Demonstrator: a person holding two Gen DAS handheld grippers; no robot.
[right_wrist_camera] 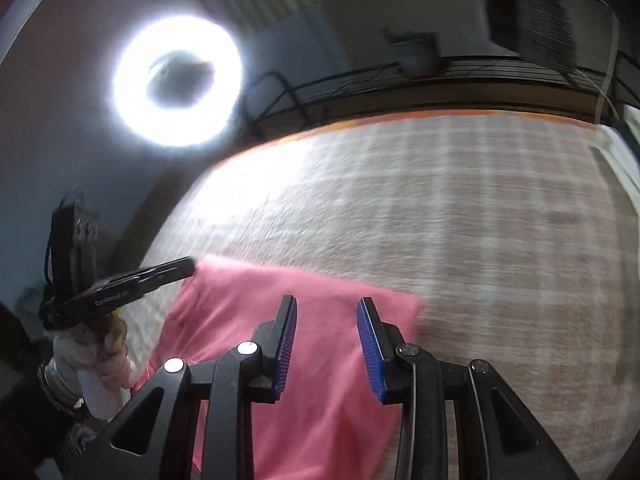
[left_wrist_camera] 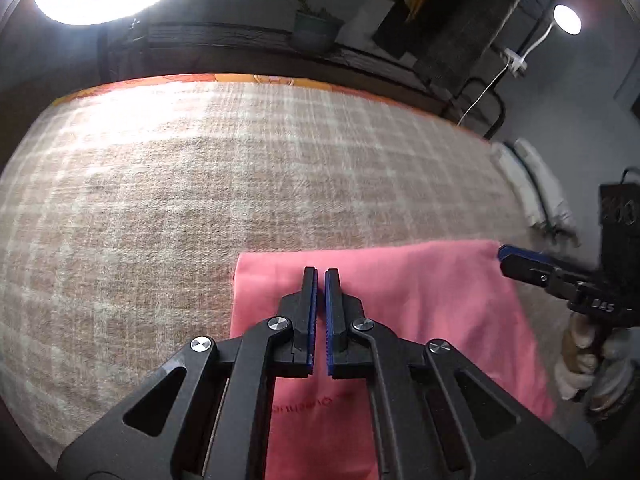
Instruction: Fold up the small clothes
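A pink garment (left_wrist_camera: 420, 300) lies folded flat on a beige plaid blanket (left_wrist_camera: 200, 180), with some printed lettering near its lower part. My left gripper (left_wrist_camera: 321, 270) hovers over the garment's far left part, shut, with nothing between its blue pads. At that view's right edge my right gripper (left_wrist_camera: 506, 254) points at the garment's far right corner. In the right wrist view my right gripper (right_wrist_camera: 327, 300) stands open above the pink garment (right_wrist_camera: 224, 304), its jaws empty. The left gripper (right_wrist_camera: 192, 264) reaches over the cloth's far left corner there.
A bright ring light (left_wrist_camera: 100, 0) shines beyond the blanket's far edge, next to a dark metal rack with a potted plant (left_wrist_camera: 316, 28). White rolled items (left_wrist_camera: 532, 184) lie at the blanket's right side. A person's gloved hand (right_wrist_camera: 100, 360) holds the left gripper.
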